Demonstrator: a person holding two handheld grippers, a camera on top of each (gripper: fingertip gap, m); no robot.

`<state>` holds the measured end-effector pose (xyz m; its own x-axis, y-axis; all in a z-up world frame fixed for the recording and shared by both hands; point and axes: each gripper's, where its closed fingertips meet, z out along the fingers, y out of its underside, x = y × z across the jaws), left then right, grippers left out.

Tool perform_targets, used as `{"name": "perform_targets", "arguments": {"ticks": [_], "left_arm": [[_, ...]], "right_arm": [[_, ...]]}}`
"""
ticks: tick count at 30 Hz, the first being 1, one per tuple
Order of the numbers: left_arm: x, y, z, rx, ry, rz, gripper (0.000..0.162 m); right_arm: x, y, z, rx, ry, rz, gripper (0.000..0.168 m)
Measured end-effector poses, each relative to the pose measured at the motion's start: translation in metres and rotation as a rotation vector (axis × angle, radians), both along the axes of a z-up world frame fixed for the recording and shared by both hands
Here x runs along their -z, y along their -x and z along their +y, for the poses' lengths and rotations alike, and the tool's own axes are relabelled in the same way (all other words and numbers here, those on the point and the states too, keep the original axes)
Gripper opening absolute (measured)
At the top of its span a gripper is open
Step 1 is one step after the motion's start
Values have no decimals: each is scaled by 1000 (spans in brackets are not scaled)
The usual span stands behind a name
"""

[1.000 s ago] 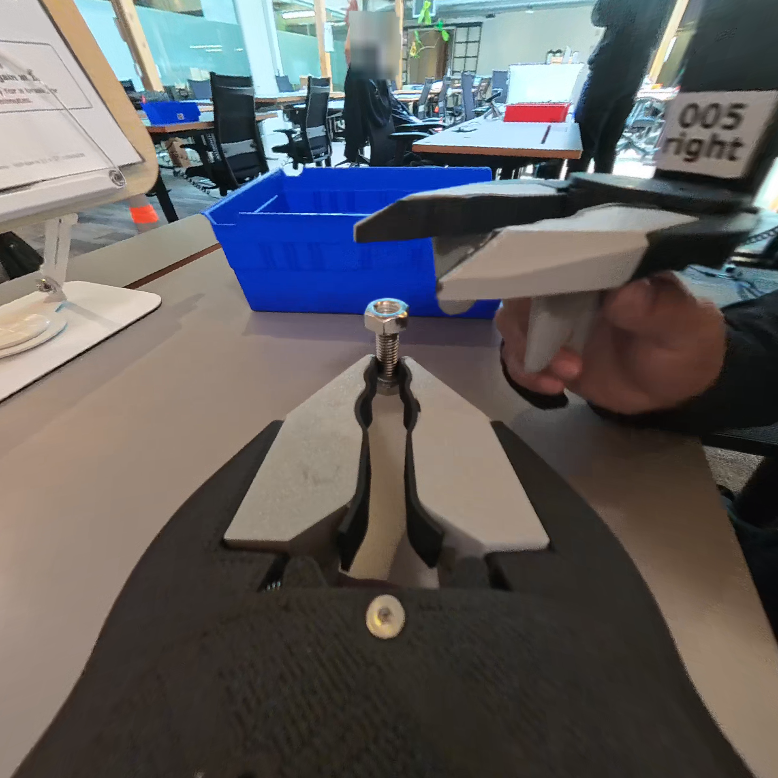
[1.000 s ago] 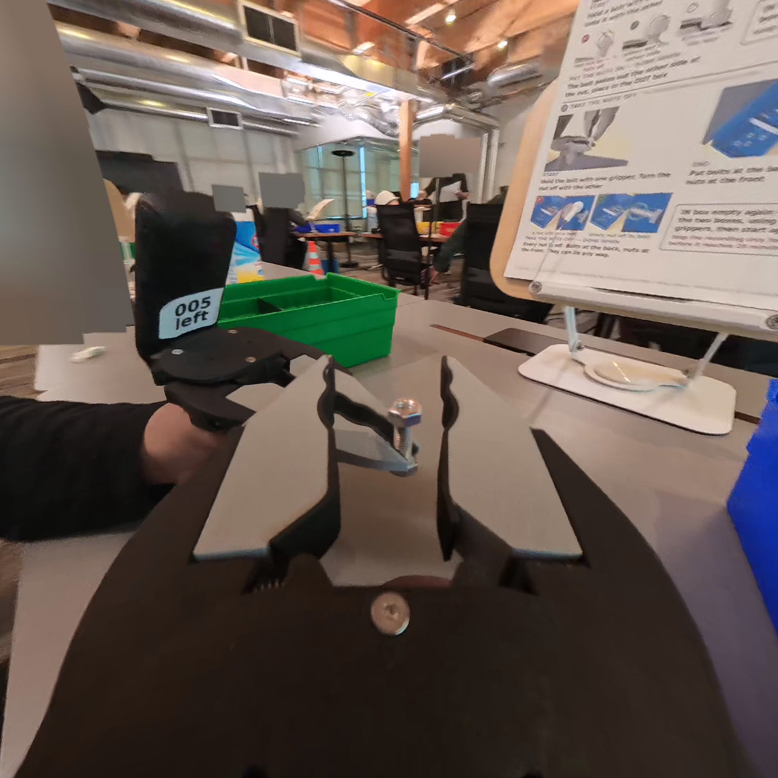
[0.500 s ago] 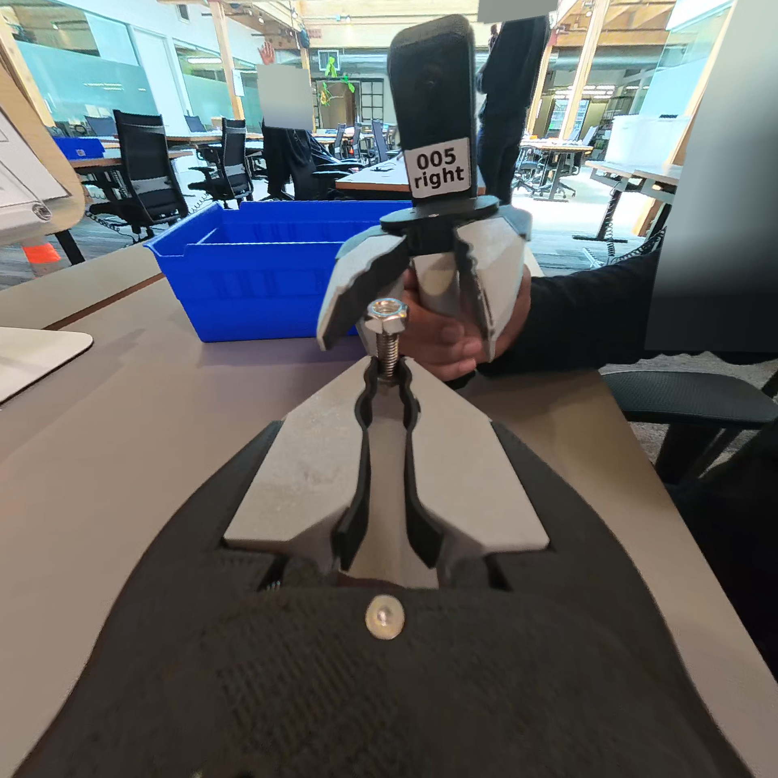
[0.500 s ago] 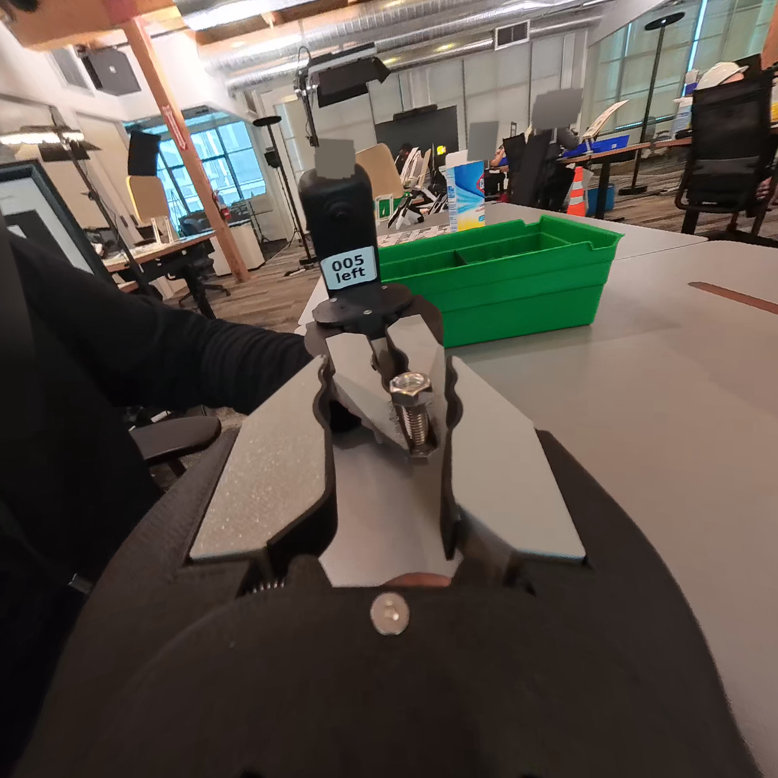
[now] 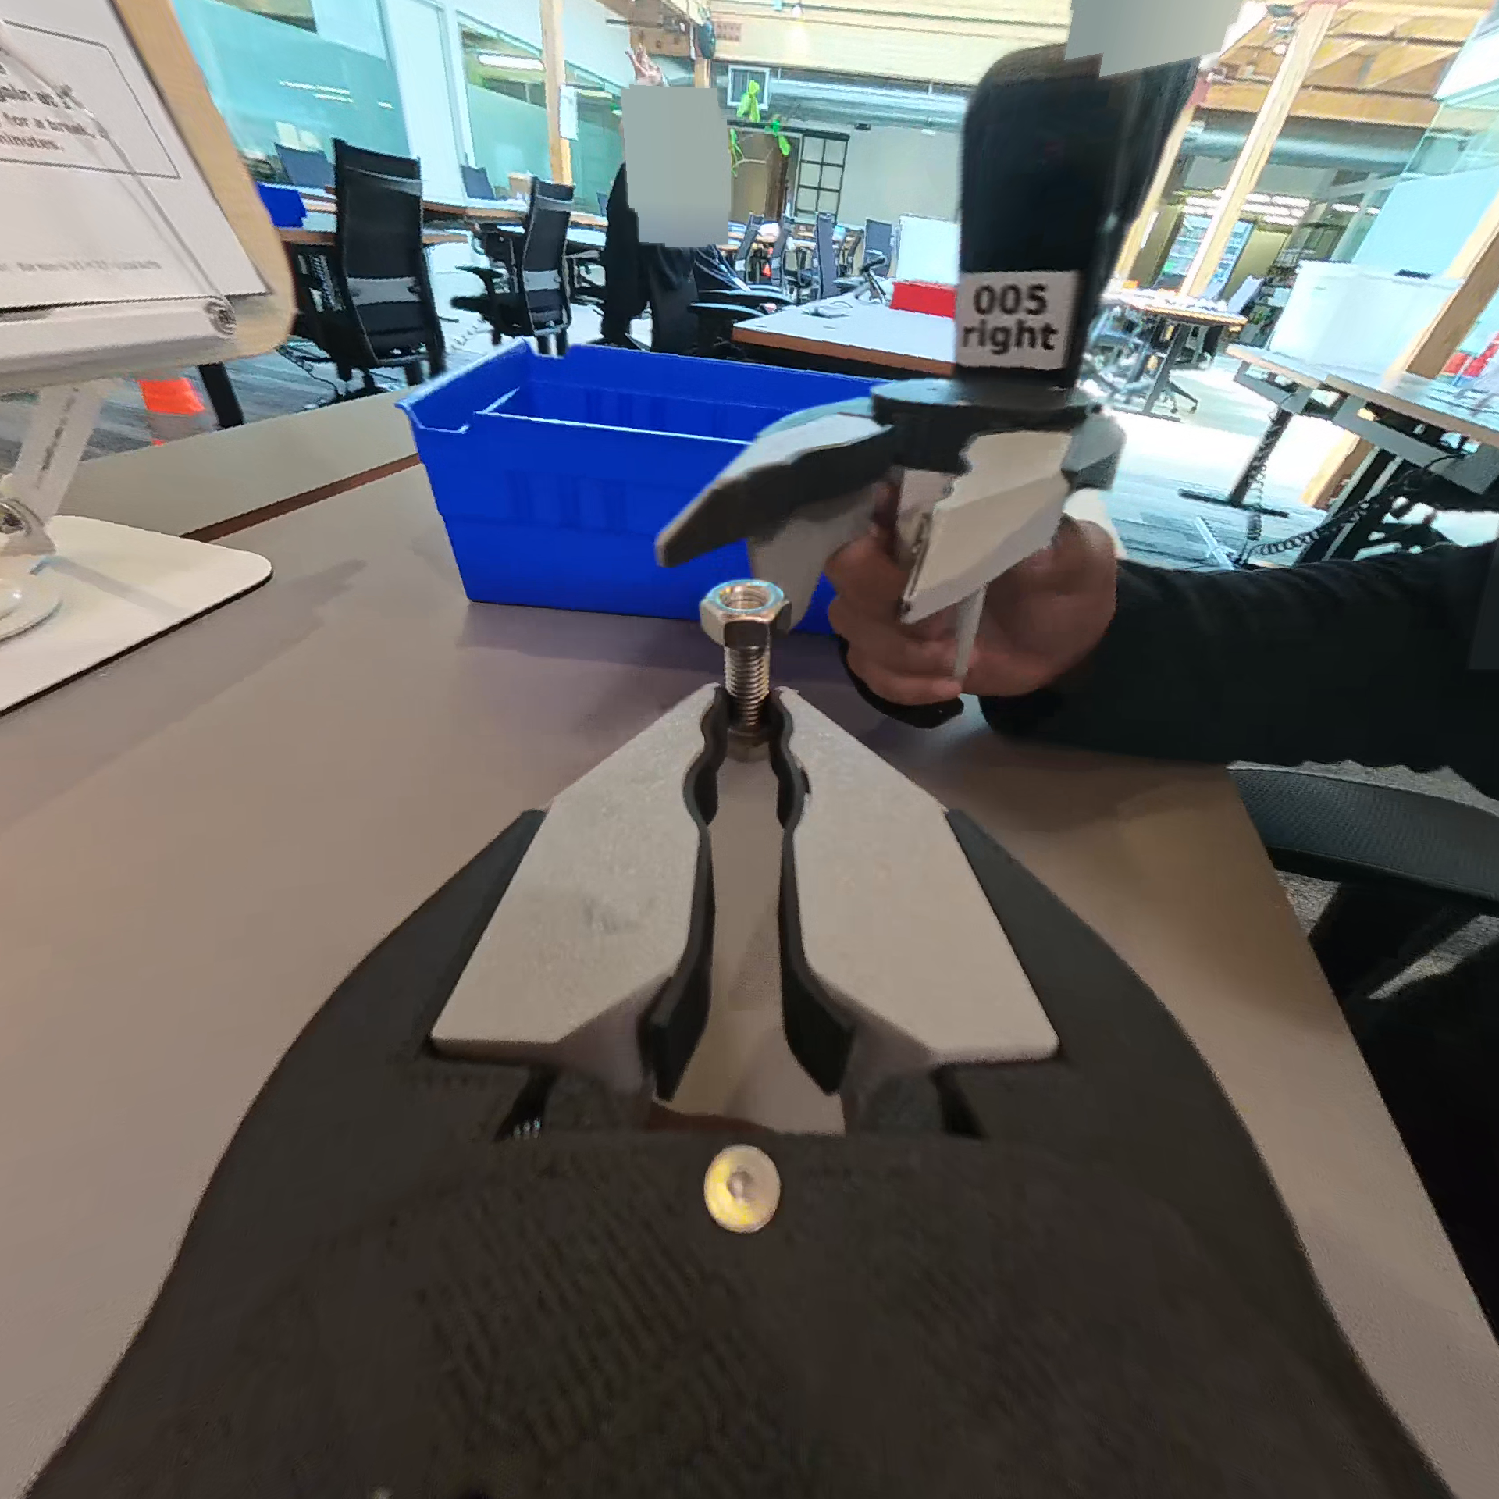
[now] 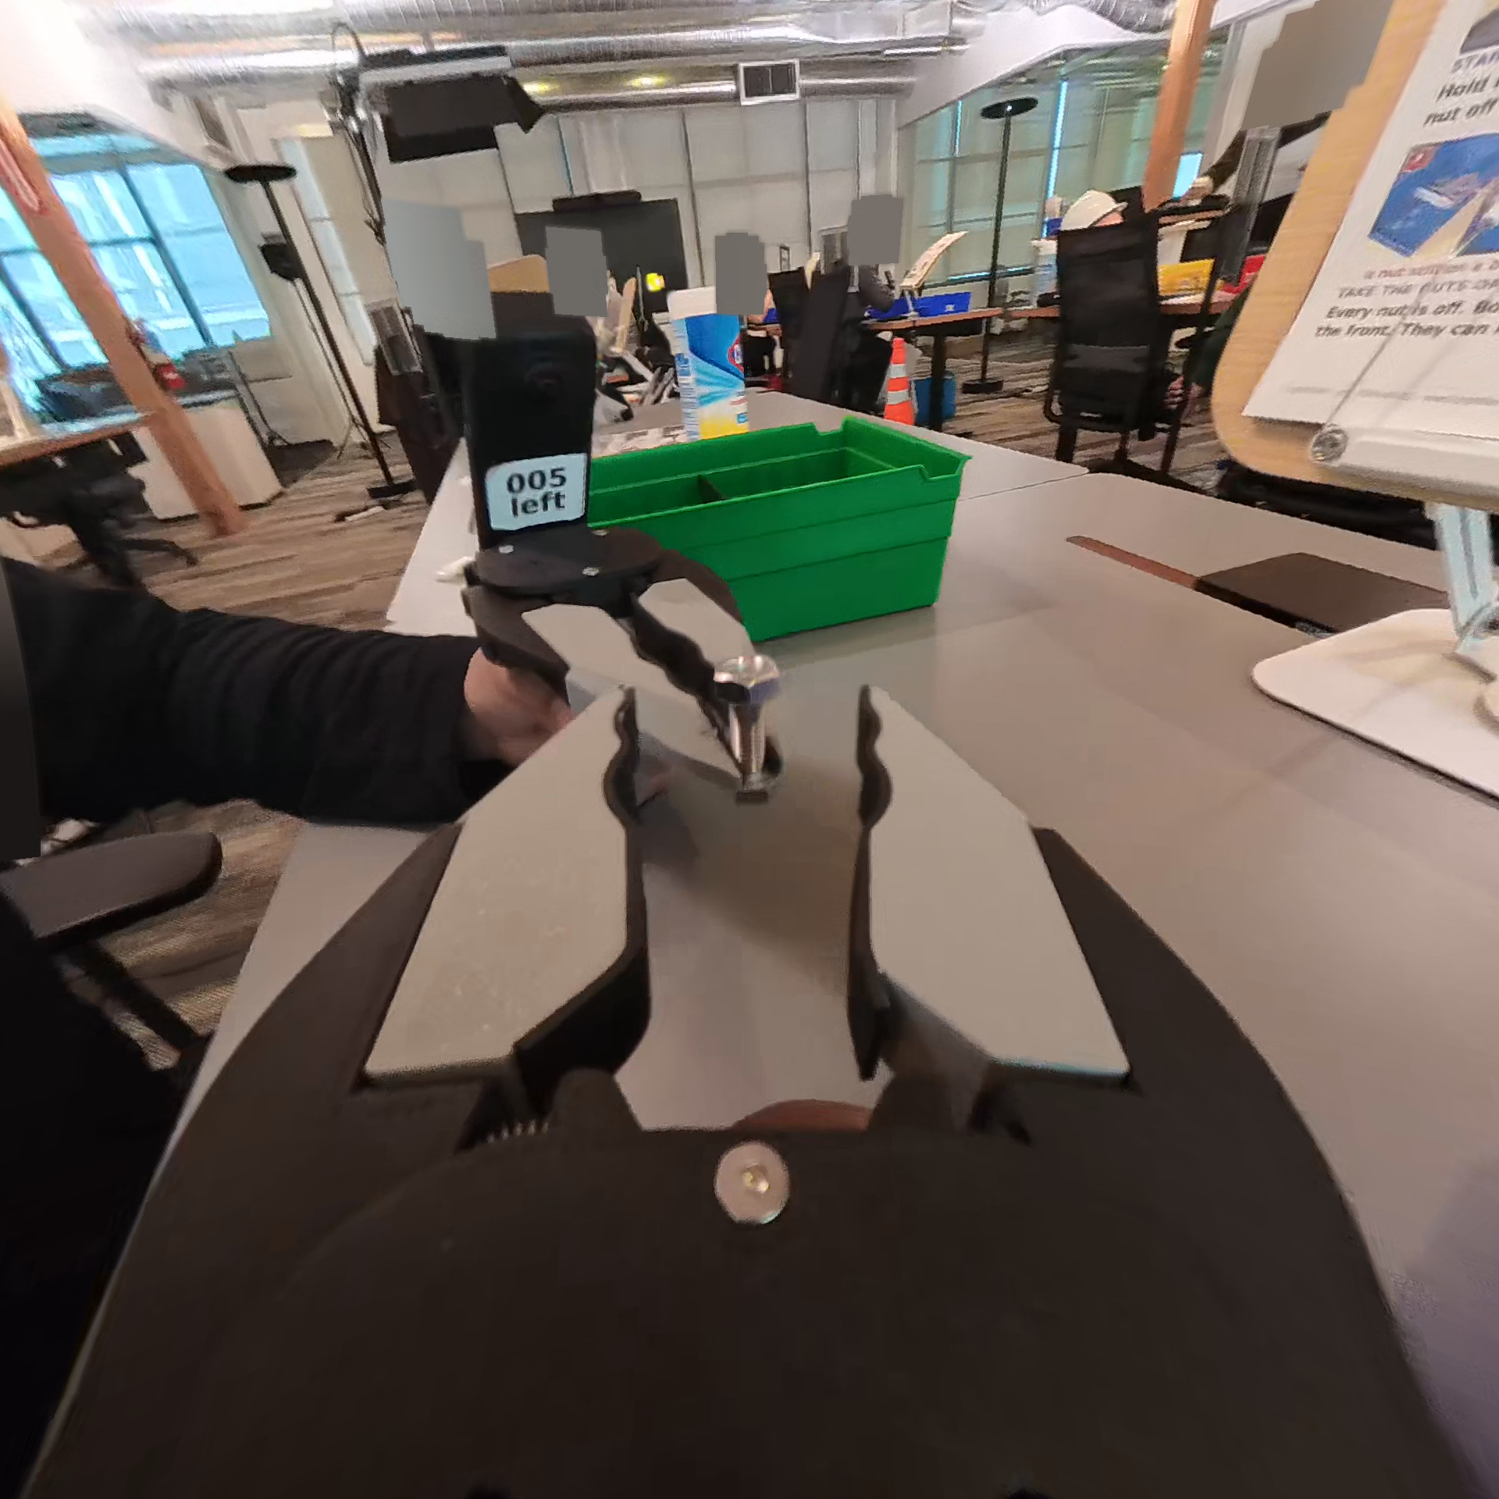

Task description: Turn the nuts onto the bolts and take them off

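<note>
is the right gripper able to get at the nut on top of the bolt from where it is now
Probably yes. The nut sits at the top of the bolt, above the left gripper, which clamps only the lower shank. The right gripper is open, and nothing stands between its fingers and the nut.

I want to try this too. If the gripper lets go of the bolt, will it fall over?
Probably. The bolt is tall and thin with the nut on top, so likely top-heavy. Its round shank would probably roll.

Bright, even daylight from big windows, soft shadows on the table (image 5: 243,811), wide-angle bending and slight blur at edges.
</note>
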<state>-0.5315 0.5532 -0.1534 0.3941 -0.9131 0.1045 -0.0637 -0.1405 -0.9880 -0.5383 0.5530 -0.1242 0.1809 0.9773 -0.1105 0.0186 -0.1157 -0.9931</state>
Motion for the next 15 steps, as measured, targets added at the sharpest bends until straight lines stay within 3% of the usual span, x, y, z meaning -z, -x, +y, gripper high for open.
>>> {"name": "perform_targets", "arguments": {"ticks": [5,7,8,9,10,13,15], "left_arm": [[3,-4,-2,-12,-25,31,7],[0,6,9,-75,-14,19,7],[-1,14,17,-122,-1,7,7],[-1,20,23,-143,19,0,6],[-1,23,24,-137,32,-1,6],[1,20,22,-117,30,3,6],[3,9,13,-73,30,10,6]], "right_arm": [[3,20,-19,-138,70,2,53],[2,17,-16,-107,55,-4,55],[0,12,-15,-100,46,3,44],[-5,6,-22,-148,43,29,13],[-11,1,-20,-145,61,68,14],[-15,-5,3,-33,112,109,57],[-8,1,8,-16,136,79,61]]}}
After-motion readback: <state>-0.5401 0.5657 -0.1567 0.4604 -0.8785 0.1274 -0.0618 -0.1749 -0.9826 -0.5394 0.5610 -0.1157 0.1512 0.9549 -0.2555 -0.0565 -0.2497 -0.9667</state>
